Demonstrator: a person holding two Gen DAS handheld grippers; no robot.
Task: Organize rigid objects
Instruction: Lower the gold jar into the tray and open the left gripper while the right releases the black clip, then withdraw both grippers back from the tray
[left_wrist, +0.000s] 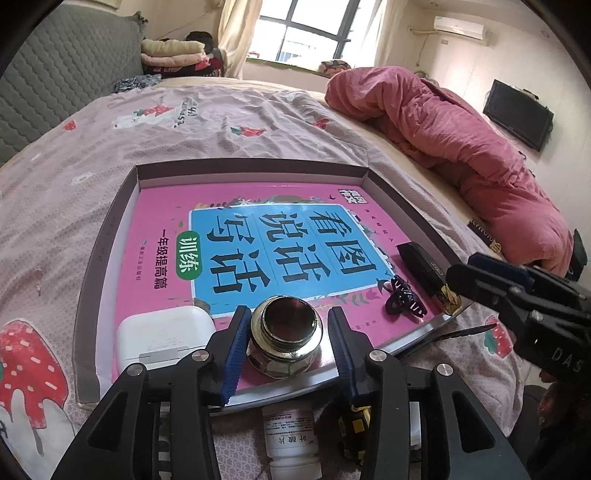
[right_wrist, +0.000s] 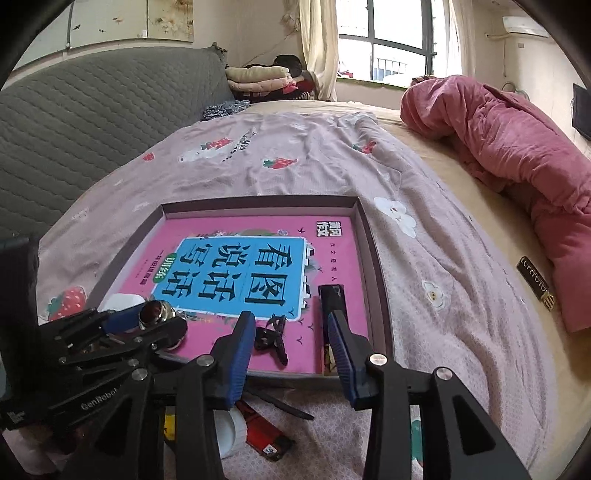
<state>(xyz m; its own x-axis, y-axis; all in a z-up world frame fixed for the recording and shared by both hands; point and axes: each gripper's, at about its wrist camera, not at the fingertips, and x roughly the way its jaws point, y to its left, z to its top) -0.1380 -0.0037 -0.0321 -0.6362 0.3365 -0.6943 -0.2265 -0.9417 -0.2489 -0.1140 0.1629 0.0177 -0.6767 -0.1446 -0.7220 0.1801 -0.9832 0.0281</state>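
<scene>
A shallow cardboard box (left_wrist: 251, 171) on the bed holds a pink book (left_wrist: 166, 206). On the book stand a shiny glass jar (left_wrist: 284, 339), a white earbud case (left_wrist: 162, 332), a black hair clip (left_wrist: 400, 299) and a long black case (left_wrist: 424, 266). My left gripper (left_wrist: 288, 314) is open, its blue pads on either side of the jar with a thin gap. My right gripper (right_wrist: 290, 319) is open and empty above the hair clip (right_wrist: 271, 341). Its right finger covers the near end of the black case (right_wrist: 332, 299). The left gripper (right_wrist: 147, 321) and jar (right_wrist: 155, 314) show at the left.
Loose items lie on the sheet in front of the box: a white pill bottle (left_wrist: 291, 443), a yellow and black item (left_wrist: 356, 424), a red lighter (right_wrist: 262, 432) and a dark pointed tool (right_wrist: 284, 404). A rolled pink quilt (left_wrist: 461, 129) lies to the right. A grey headboard (right_wrist: 92, 129) is at the left.
</scene>
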